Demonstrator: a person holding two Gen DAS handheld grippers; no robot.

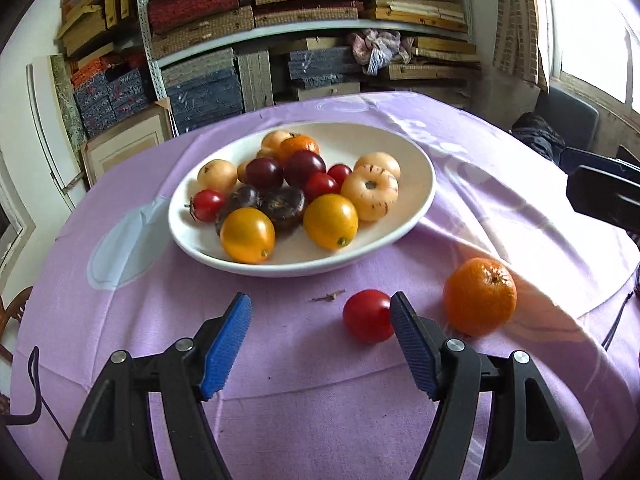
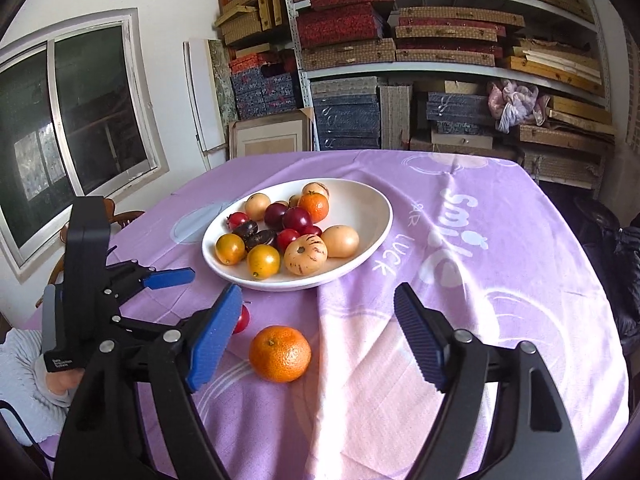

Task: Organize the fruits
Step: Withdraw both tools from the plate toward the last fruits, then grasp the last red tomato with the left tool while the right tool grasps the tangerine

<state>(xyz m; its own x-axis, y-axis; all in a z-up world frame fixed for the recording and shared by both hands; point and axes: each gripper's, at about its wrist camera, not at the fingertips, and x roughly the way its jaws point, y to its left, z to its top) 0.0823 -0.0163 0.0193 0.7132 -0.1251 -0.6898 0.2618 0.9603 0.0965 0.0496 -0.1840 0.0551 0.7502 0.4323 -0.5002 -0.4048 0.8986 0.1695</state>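
Your left gripper (image 1: 320,312) is wide open w/ the small round red tomato (image 1: 367,316) on the purple cloth (image 1: 280,360) touching its right fingertip, so slide right; right gripper (image 2: 318,304), open too, hangs over the round orange mandarin (image 2: 280,353).

Red tomato (image 2: 242,319) half hidden behind right tool (image 2: 318,332) pad — right-wrist cam

Storeroom: shelves (image 2: 440,68) of stacked boxes (image 2: 346,116)
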